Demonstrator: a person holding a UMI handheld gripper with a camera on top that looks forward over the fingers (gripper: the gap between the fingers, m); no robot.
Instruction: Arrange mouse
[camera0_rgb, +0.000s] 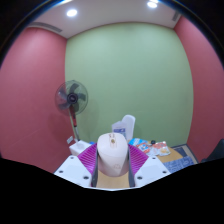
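The gripper (112, 166) has its jaws clamped on a white mouse (112, 152), held up before a standing fan (72, 100) and green wall (125, 70).

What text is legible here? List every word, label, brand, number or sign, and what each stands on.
None can be read.
mouse, gripped between the fingers of the gripper: no logo or label shows.
fan: no readable marking.
colourful items on the table beyond the fingers: any print is too small to read.
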